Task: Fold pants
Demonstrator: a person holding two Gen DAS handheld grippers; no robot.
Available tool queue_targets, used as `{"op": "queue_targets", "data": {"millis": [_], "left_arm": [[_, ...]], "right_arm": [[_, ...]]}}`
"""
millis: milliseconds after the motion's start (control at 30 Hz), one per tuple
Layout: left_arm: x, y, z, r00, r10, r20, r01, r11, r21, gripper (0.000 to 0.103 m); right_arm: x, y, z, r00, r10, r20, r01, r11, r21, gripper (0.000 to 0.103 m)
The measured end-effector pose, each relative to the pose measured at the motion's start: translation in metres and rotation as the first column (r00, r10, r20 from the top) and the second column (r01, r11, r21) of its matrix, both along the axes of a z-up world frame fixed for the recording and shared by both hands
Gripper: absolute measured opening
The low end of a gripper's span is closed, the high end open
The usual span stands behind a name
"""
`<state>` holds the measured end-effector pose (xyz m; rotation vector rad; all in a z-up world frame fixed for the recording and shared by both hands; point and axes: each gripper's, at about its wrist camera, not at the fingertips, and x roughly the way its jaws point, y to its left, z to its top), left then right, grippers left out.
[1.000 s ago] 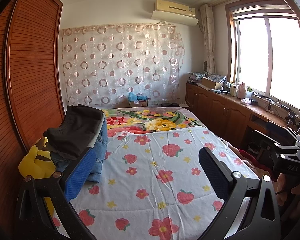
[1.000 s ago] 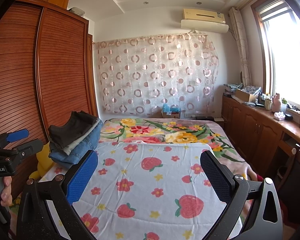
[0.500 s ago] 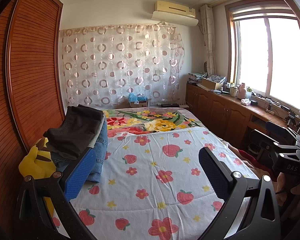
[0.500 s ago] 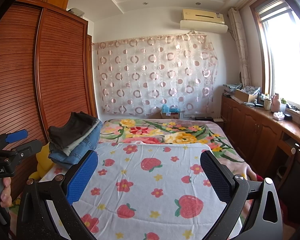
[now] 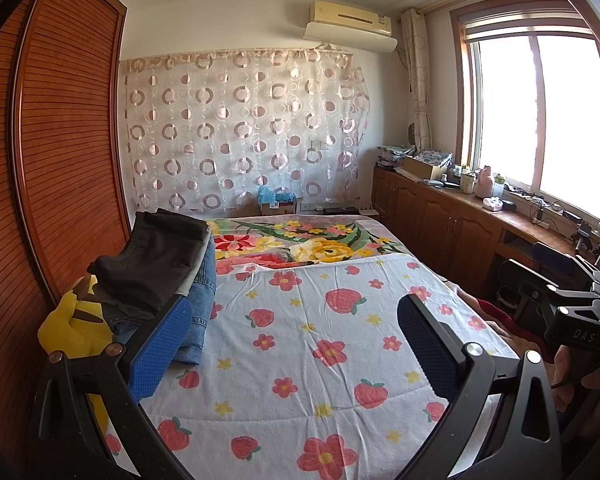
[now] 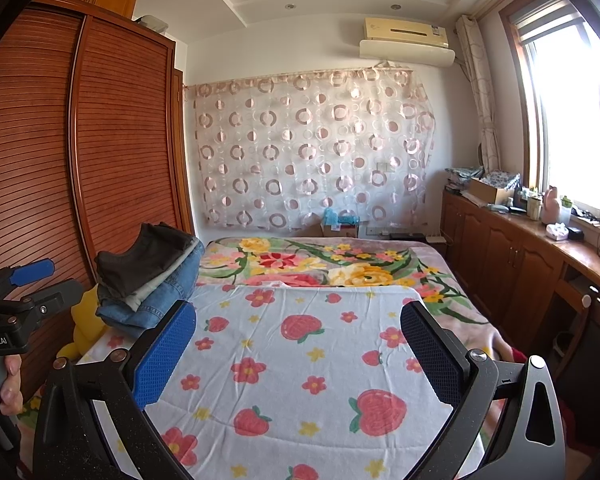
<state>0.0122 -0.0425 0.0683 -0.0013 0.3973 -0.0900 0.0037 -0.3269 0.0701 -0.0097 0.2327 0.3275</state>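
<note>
My left gripper (image 5: pixel 292 344) hangs with its blue pads spread wide and nothing between them, held level above the near end of the bed (image 5: pixel 440 280). My right gripper (image 6: pixel 298 346) is the same: pads wide apart, empty, pointed down the length of the bed. Each shows at the edge of the other's view, with a hand (image 6: pixel 8 384) wrapped round the left handle.

Under both lies the strawberry sheet (image 5: pixel 320 368), flat and bare, with no garment spread on it. That is my working surface, and it carries nothing to fold.

Further on, at the left edge of the bed, sits the pile (image 5: pixel 156 276): dark pants (image 5: pixel 156 256) on top, a pale layer under them, jeans (image 5: pixel 204 292) at the bottom, leaning over a yellow plush (image 5: pixel 68 328) beside the wardrobe (image 5: pixel 60 160). The pile looks roughly stacked, though I cannot tell whether these pieces are finished folds or waiting their turn. Neither gripper touches it; the left one is the nearer.

Beyond the sheet lie the floral blanket (image 5: pixel 300 244) and the curtain (image 5: pixel 240 132).

I judge no fold is in progress here: either I am at the very start or between garments. What is left is to take a pair from the pile, lay it out on the sheet and fold it.
</note>
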Motion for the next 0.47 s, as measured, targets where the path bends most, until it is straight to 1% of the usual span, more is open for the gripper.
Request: {"op": "queue_targets", "data": {"millis": [467], "left_arm": [[0.0,-0.0004,-0.0006,1.0,-0.001,0.001,0.001,1.0,0.0,0.103]], "right_arm": [[-0.0006,0.0002,-0.0004,1.0,-0.007,0.001,0.007,1.0,0.002,0.102]]}}
